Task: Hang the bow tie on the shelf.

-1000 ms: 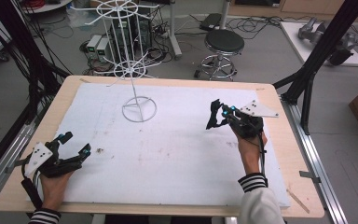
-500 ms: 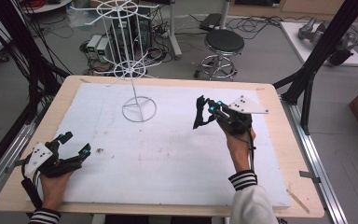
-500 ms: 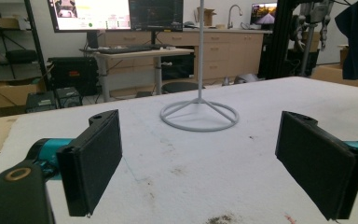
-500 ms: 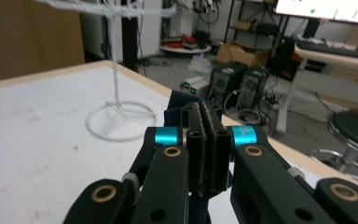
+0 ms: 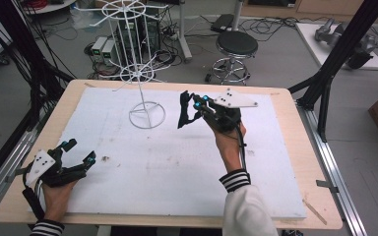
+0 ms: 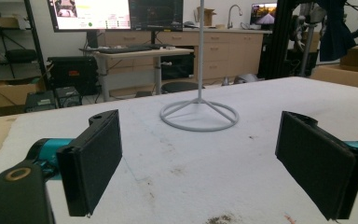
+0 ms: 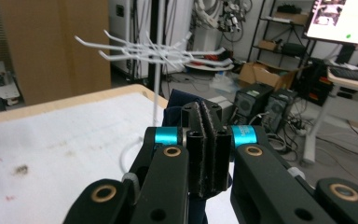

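On the white foam board (image 5: 177, 162) that covered the wooden table (image 5: 295, 147), we saw a white wire rack (image 5: 140, 73) standing on its ring base toward the far left of centre. Its pole rose to two tiers of hooked arms, and in the left gripper view the ring base (image 6: 199, 115) sat straight ahead on the board.

We found the right gripper (image 5: 192, 107) lifted above the board, just right of the rack's base and apart from it. Its jaws were clenched on a dark blue cloth (image 5: 183, 110), which hung down from them in a narrow bunch. In the right gripper view the cloth (image 7: 179, 109) showed behind and below the pressed-together pads, with the rack's hooks (image 7: 149, 49) just beyond. The right hand (image 5: 229, 140) came up from a striped cuff (image 5: 235, 179).

Near the front left corner we saw the left gripper (image 5: 78, 152) resting low over the board, well apart from the rack and the cloth. Its jaws stood wide apart with nothing between them, as its own view made plain. We noted brown stains (image 6: 223, 219) on the foam in front of it.
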